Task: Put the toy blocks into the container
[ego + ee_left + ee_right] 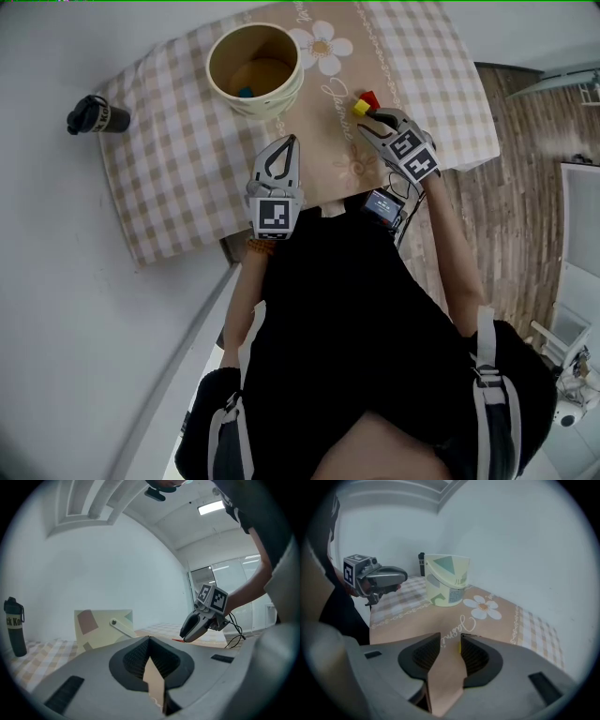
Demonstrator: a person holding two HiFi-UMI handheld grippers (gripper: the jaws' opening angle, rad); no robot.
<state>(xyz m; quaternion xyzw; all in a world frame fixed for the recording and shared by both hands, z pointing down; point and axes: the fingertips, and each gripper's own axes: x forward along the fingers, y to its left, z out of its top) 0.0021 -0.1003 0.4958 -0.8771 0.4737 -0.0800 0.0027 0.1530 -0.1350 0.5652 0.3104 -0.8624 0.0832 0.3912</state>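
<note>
A yellow block [360,109] and a red block [368,98] lie touching each other on the checked cloth of the bench [178,159], right at the tips of the right gripper [372,119], which tilts down toward them. In the right gripper view its jaws stand moderately apart with only cloth between them; they grip nothing, and a thin sliver of the yellow block shows against the inner edge of the right-hand jaw. The red block lies on the far side of the yellow one from the gripper. The container [281,101], a cream bucket, stands upright well apart from these blocks, farther back and to the left, with a blue block [246,92] already on its floor. The left gripper [292,141] hovers between the person and the container, pointing almost level; its jaws meet at the tips and carry nothing. A printed daisy [323,47] sits just beside the container, and a black bottle [97,115] stands near the bench's left edge.
</note>
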